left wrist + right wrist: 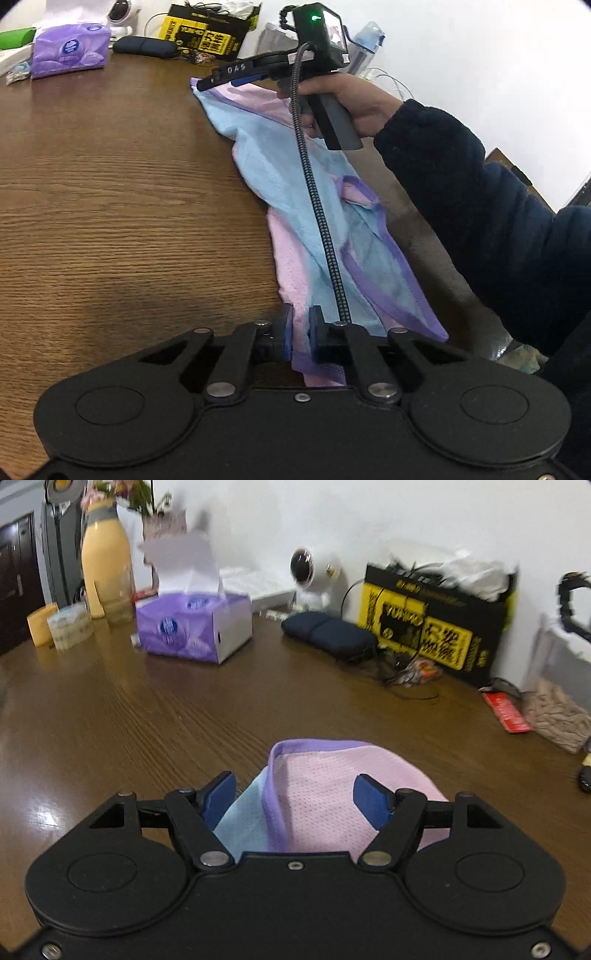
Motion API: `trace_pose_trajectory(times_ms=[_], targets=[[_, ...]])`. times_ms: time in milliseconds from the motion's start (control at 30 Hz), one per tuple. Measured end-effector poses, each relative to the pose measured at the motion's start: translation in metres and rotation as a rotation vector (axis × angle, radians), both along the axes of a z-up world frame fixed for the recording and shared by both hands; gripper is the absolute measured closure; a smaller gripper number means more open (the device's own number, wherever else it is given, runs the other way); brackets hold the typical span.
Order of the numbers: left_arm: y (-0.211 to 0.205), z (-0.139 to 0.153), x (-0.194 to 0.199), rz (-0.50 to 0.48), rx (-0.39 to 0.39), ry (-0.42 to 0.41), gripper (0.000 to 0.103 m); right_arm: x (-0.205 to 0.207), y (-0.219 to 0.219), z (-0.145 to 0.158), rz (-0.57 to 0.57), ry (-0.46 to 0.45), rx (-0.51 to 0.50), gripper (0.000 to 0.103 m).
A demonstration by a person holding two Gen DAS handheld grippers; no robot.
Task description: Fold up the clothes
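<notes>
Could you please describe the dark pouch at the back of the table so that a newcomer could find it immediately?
Start at the wooden table and look along its far edge by the white wall. Between the purple tissue box and the black-and-yellow printed bag lies the navy pouch, just in front of a small white round-headed figure. It is the only low, soft, plain dark item there, with no print.

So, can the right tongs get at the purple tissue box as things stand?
Probably yes: the right tongs are open, and bare table lies between them and the tissue box; only the garment lies underneath.
</notes>
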State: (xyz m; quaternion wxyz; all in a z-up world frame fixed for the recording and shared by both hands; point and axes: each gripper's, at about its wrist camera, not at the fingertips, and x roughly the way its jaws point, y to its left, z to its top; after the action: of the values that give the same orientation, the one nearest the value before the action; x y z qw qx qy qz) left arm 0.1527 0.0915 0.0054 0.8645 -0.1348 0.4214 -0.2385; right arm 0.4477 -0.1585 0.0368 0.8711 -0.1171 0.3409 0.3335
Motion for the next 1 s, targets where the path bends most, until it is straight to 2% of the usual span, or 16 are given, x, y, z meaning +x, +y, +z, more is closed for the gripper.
trace_pose_trajectory(times_ms=[67,100,167,300,433,467,500,533,567,633,667,767,833,867,967,1000], targets=[[0.006,0.001,0.001,0.036,0.000,0.000,0.099,0.005,0.003,-0.001,0.006,0.026,0.026,0.077],[0.010,0.002,0.002,0.058,0.003,-0.009,0.100,0.007,0.005,0.000,0.006,0.026,0.028,0.099],[0.018,0.003,0.001,0.095,-0.012,-0.015,0.101,0.011,0.003,0.005,-0.035,-0.019,0.040,0.099],[0.037,-0.002,-0.001,0.187,-0.075,0.009,0.102,0.030,-0.023,0.015,-0.196,-0.066,0.127,0.099],[0.043,-0.004,0.004,0.245,-0.114,0.025,0.101,0.043,-0.032,0.006,-0.233,-0.029,0.116,0.098],[0.044,-0.003,0.005,0.250,-0.113,0.028,0.101,0.042,-0.032,0.005,-0.232,-0.028,0.110,0.098],[0.043,-0.001,0.007,0.257,-0.097,0.029,0.101,0.039,-0.033,0.005,-0.231,-0.029,0.106,0.091],[0.043,0.002,0.005,0.264,-0.088,0.019,0.100,0.036,-0.034,0.005,-0.229,-0.031,0.101,0.078],[0.043,0.005,0.003,0.270,-0.078,0.008,0.100,0.030,-0.036,0.009,-0.227,-0.039,0.109,0.071],[0.046,0.016,-0.007,0.282,-0.067,-0.052,0.099,0.009,-0.044,0.028,-0.225,-0.092,0.152,0.040],[0.050,0.021,-0.012,0.292,-0.061,-0.080,0.099,-0.004,-0.048,0.039,-0.219,-0.118,0.168,0.035],[0.054,0.031,-0.020,0.329,-0.037,-0.124,0.093,-0.046,-0.058,0.071,-0.160,-0.152,0.197,0.034],[0.048,0.040,-0.023,0.361,0.014,-0.158,0.073,-0.078,-0.067,0.093,-0.097,-0.149,0.228,0.034],[0.042,0.040,-0.021,0.368,0.036,-0.166,0.069,-0.094,-0.072,0.102,-0.075,-0.151,0.243,0.034],[-0.003,0.049,-0.025,0.316,0.168,-0.241,0.057,-0.151,-0.095,0.124,-0.019,-0.172,0.295,0.034],[-0.011,0.052,-0.030,0.284,0.185,-0.260,0.049,-0.169,-0.104,0.127,-0.010,-0.180,0.306,0.033]])
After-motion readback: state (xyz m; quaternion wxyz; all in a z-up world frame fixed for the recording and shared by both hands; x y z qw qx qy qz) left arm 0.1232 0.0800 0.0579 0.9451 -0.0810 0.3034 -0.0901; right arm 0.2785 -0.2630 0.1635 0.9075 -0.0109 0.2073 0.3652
